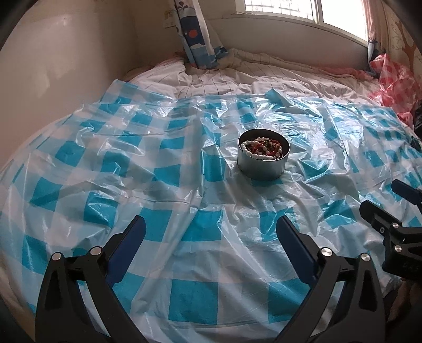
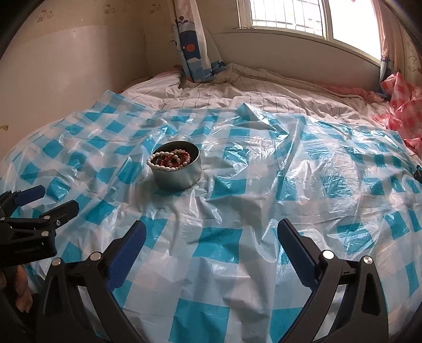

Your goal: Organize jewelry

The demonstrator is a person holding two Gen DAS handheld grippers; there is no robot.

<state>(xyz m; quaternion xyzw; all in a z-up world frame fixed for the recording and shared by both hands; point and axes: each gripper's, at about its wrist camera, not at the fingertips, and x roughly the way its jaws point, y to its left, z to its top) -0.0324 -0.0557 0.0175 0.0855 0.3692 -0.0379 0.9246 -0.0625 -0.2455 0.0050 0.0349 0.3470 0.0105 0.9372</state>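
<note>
While both grippers hover over near edge of bed, round metal tin [image 1: 263, 158] sits well beyond them, untouched. Left gripper [image 1: 211, 232]: jaws wide apart, nothing between. Right gripper [image 2: 211, 232]: same, spread, empty. Tin upright, lidless, holding white bead strand [image 1: 253, 153] draped along near rim, plus red beads [image 1: 269, 147]. Surface: crumpled blue-white checked plastic sheet [image 1: 184, 237] over bedding; window [image 2: 290, 15] and curtain [image 2: 190, 39] at far wall
</note>
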